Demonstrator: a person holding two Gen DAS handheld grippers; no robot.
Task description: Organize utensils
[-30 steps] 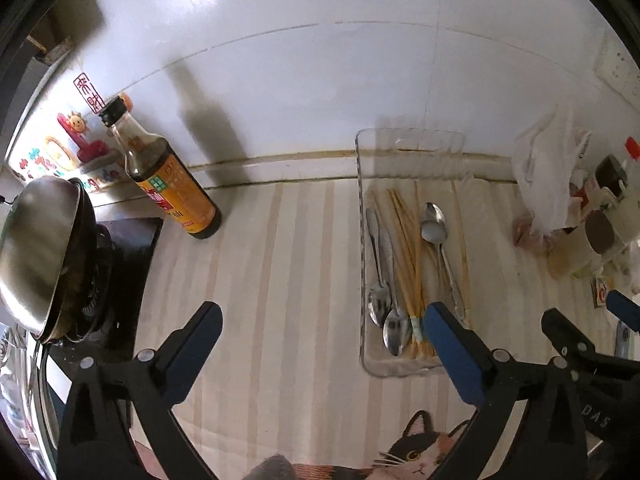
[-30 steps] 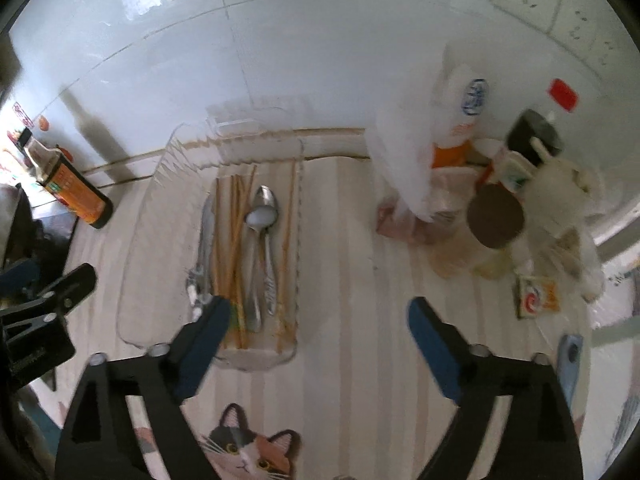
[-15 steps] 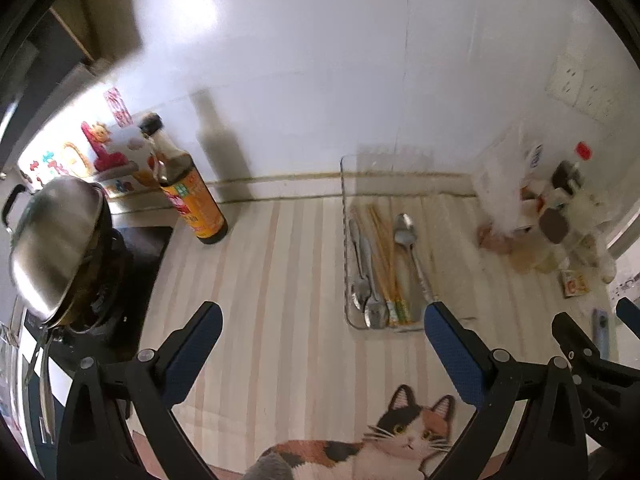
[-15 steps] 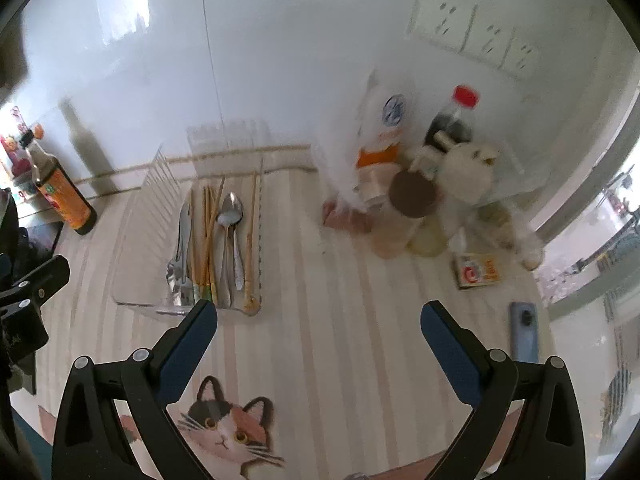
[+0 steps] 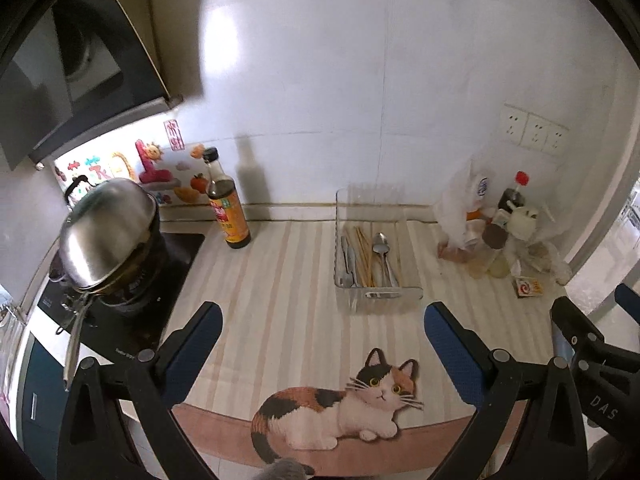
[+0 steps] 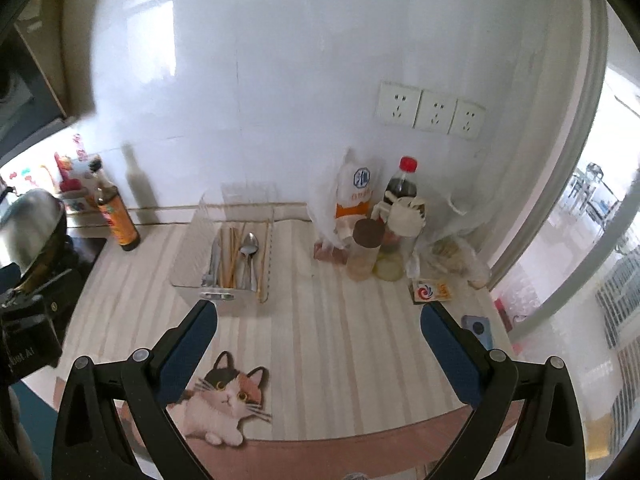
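**Inspector:** State of your two tools?

**Me:** My left gripper [image 5: 322, 340] has its blue-padded fingers [image 5: 194, 350] spread wide, with nothing between them and nothing touched. My right gripper [image 6: 318, 338] is likewise fully apart and empty, hanging above the striped cream countertop [image 6: 340, 320]. From the left camera, the right tool's black body shows at 4 o'clock.

**Inspector:** Location of the utensils?

**Me:** All lie inside the clear plastic rectangular tray [image 5: 378, 300], seen at about 1 o'clock, beyond the left fingertips. In the right view the same tray [image 6: 188, 256] sits at 11 o'clock, its near wall just beyond my left-side finger. Contents, lying lengthwise: wooden chopsticks [image 5: 362, 250], a steel spoon [image 5: 381, 246] beside them, and further steel cutlery [image 5: 347, 260] along the 9 o'clock side. One more chopstick [image 6: 265, 254] lies along the 3 o'clock side. I cannot count the pieces exactly.

**Inspector:** Surroundings?

**Me:** A brown sauce bottle with orange label [image 5: 226, 208] stands upright at 11 o'clock, well apart from the tray. A steel-lidded pot [image 5: 106, 232] sits on the black stove at 9 o'clock. A cluster of bottles and bags [image 6: 380, 224] stands at 1 o'clock in the right view. A calico cat picture [image 5: 340, 404] lies at the counter's near edge.
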